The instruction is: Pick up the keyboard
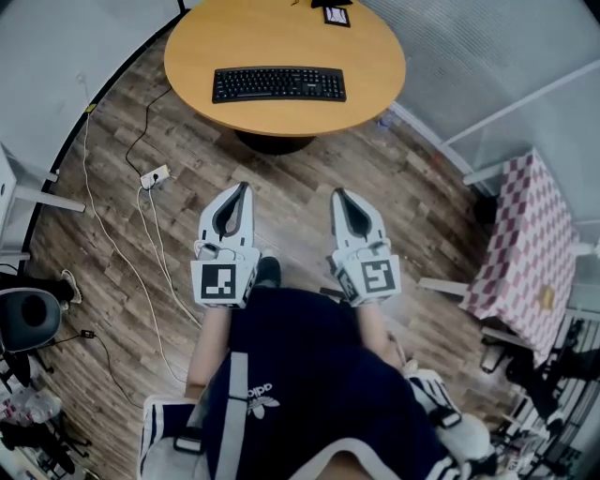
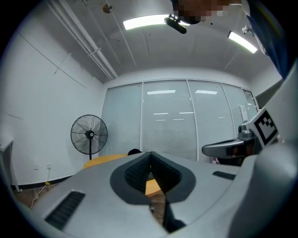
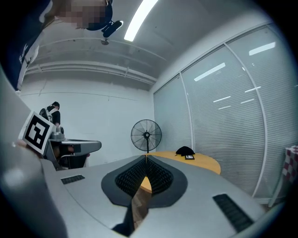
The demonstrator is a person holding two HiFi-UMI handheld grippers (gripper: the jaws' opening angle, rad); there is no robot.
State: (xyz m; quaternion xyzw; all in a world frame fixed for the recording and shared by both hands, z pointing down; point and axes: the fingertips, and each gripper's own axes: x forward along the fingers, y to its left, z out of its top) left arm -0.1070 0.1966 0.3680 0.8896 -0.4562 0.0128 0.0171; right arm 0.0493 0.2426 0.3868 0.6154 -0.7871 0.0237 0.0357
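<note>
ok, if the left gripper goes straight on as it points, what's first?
The left gripper likely meets the near edge of the round table, keyboard just beyond. Its height against the tabletop is unclear; it might clear the edge.

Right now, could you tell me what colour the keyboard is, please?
The keyboard is black; the head view shows it best.

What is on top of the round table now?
The round table bears a black keyboard near its front edge. At the far edge sit a small card and a black lump, too small to identify. Whatever lies under them is covered.
</note>
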